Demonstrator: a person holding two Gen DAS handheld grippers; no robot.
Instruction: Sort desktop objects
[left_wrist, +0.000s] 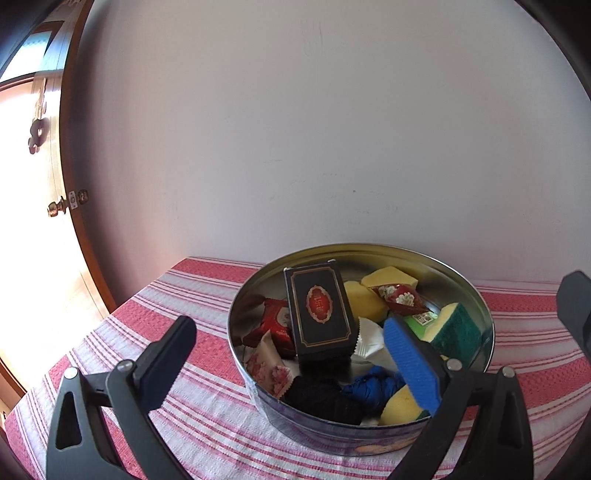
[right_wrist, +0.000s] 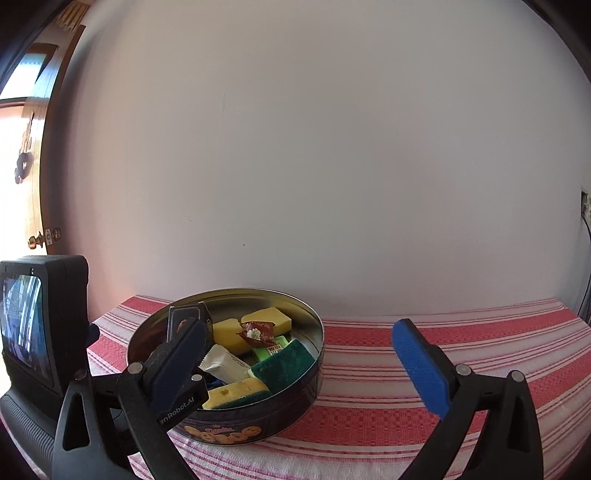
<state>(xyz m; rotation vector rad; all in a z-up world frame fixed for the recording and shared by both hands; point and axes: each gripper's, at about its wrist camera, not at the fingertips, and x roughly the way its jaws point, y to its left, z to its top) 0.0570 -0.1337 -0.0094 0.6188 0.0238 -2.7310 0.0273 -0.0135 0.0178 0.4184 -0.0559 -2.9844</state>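
1. The tin (right_wrist: 258, 424) stands on the striped cloth (right_wrist: 406, 369) near the wall (right_wrist: 332, 147), open and full.
2. In the tin: a black box (left_wrist: 319, 314) leaning upright at the left, yellow sponges (left_wrist: 388, 277) at the back, a green-faced sponge (left_wrist: 458, 328) at the right, red packets (left_wrist: 275, 325), a white packet (left_wrist: 369, 339) in the middle, and dark and blue cloth (left_wrist: 347, 398) at the near wall.
3. The left gripper (left_wrist: 295, 354) hangs over the tin's near-left rim, jaws spread wide, nothing between the pads.
4. The right gripper (right_wrist: 299, 354) hangs at the tin's right side, jaws spread to their widest, holding nothing.
5. A door (left_wrist: 37, 221) stands left of the tin.
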